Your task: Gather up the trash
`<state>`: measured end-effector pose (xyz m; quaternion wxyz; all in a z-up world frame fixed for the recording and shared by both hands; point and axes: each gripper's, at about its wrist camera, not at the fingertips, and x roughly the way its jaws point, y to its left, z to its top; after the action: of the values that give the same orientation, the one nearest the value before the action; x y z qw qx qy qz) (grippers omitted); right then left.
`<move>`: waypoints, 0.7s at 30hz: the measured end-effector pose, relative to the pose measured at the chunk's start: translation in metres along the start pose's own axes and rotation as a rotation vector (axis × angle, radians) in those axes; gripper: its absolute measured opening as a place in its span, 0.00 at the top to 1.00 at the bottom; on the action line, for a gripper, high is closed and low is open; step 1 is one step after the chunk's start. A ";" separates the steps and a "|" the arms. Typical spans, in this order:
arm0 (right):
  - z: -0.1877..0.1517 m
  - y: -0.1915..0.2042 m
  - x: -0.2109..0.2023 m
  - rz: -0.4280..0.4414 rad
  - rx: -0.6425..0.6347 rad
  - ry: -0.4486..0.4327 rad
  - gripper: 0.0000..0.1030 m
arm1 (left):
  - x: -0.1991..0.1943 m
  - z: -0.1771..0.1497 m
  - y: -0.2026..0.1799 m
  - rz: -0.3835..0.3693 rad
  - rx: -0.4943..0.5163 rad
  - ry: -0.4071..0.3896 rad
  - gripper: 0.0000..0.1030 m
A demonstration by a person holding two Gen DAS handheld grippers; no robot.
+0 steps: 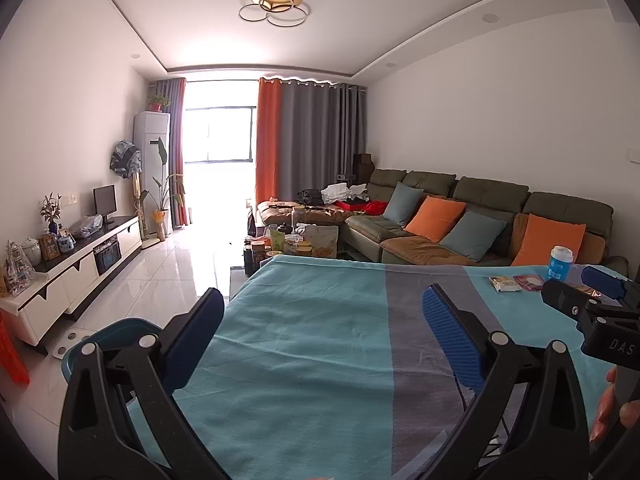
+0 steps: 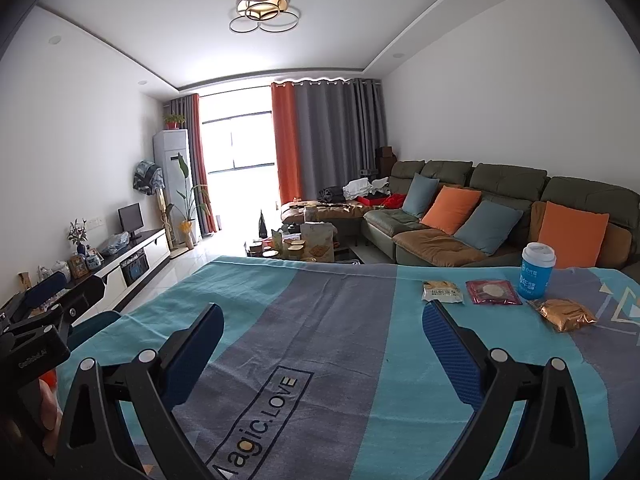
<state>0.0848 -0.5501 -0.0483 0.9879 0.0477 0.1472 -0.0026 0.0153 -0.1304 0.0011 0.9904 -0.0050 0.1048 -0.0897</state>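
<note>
You held both tongs released: left gripper point(image 1: 322, 332), right gripper point(image 2: 323, 340). The gold wrapper point(image 2: 563, 314), red packet point(image 2: 494, 292) and pale packet point(image 2: 442, 293) lay just beside the blue cup point(image 2: 536, 274); a wide reach risked toppling it.

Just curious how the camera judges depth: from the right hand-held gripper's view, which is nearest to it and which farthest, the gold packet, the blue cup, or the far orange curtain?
1. Gold packet, on the blanket, right.
2. Blue cup, just behind it.
3. Orange curtain, by the window, across the room.
</note>
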 end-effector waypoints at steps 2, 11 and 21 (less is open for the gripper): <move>0.000 0.000 -0.001 -0.003 -0.002 -0.003 0.07 | -0.001 -0.001 0.001 -0.001 0.000 -0.001 0.05; 0.001 0.000 -0.002 -0.008 0.001 -0.003 0.07 | -0.001 0.000 0.001 0.002 0.004 -0.001 0.05; 0.002 0.000 -0.003 -0.004 0.001 -0.006 0.07 | 0.001 0.001 0.001 0.005 0.003 -0.001 0.05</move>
<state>0.0825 -0.5507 -0.0461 0.9884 0.0478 0.1442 -0.0048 0.0167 -0.1296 0.0015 0.9907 -0.0034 0.1042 -0.0876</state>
